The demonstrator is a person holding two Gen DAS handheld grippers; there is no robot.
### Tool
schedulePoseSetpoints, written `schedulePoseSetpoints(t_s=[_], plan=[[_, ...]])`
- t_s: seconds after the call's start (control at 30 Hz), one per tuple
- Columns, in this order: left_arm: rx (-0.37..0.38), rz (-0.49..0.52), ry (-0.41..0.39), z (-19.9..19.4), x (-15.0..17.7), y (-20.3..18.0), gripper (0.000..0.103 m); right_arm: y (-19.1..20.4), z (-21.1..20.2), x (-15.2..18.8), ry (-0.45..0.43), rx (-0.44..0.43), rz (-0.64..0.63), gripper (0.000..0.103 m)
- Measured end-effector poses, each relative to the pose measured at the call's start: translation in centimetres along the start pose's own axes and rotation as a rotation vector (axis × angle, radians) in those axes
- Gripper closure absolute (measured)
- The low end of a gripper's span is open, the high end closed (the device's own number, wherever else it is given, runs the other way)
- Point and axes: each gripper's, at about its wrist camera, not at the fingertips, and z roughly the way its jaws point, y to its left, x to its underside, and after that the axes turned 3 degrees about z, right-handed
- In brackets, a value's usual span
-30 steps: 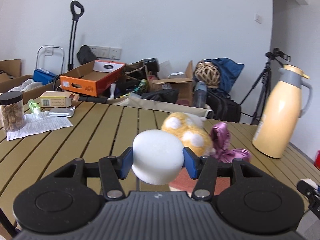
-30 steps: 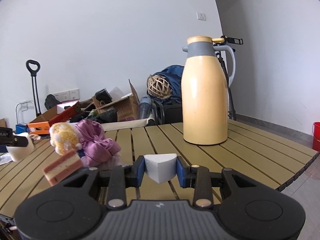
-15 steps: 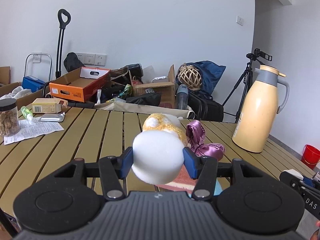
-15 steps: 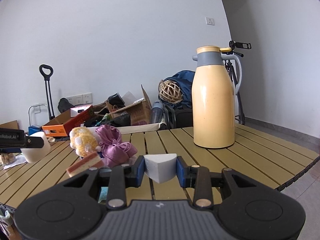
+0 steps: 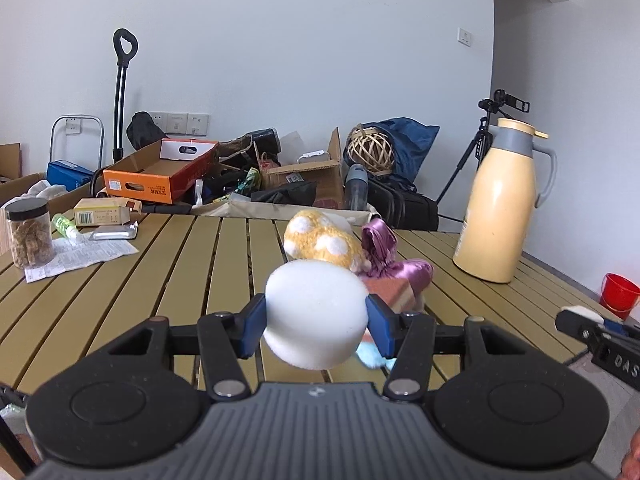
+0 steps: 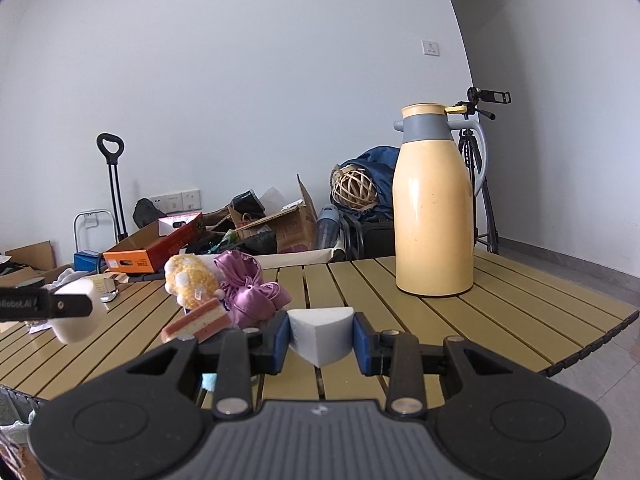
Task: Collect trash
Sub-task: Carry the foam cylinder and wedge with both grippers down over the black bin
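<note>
Currently, left wrist view: left gripper [image 5: 316, 322] has its jaws clamped on a round white foam puck [image 5: 316, 320], carried clear above the slatted desk [image 5: 160, 272]. Beyond it lie a yellow spotted plush toy [image 5: 324, 244], a purple satin cloth [image 5: 394, 266] and a striped pink sponge block [image 5: 394, 294], bunched together. Yellow thermos jug [image 5: 502, 208] stands well apart on the right. Red bucket [image 5: 618, 294] on the floor past the desk edge, possibly the bin; cannot confirm. Something pale blue [image 5: 370, 354] shows under the right-hand jaw, too hidden to name.

Right wrist view: right gripper [image 6: 320, 340] has its jaws closed on a white foam wedge [image 6: 320, 336], also held off the desk. Left gripper's puck visible far left.

Doing it well: keep both squeezes steady, since foam compresses and can slip; carry level and clear the plush pile; release only once over a container. No bin is plainly in sight. Desk's near edge is hidden behind both gripper bodies.
</note>
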Motion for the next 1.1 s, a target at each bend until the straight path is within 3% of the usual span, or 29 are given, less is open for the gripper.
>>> schedulePoseSetpoints(t_s=[0.23,0.6,1.1], plan=[[-0.003,0.026,0.005,-2.8,2.4,0.0,0.049,0.3,-1.8,1.0,0.001,-0.008,-0.013,0.071],[-0.001,0.044,0.06,-5.7,5.8,-0.2,0.049,0.2,-5.2,4.3,0.075,-0.017,0.008,0.071],[0.016,0.1,0.225,-7.1,11.5,-1.9,0.049,2.0,-6.7,8.9,0.226,-0.057,0.005,0.071]])
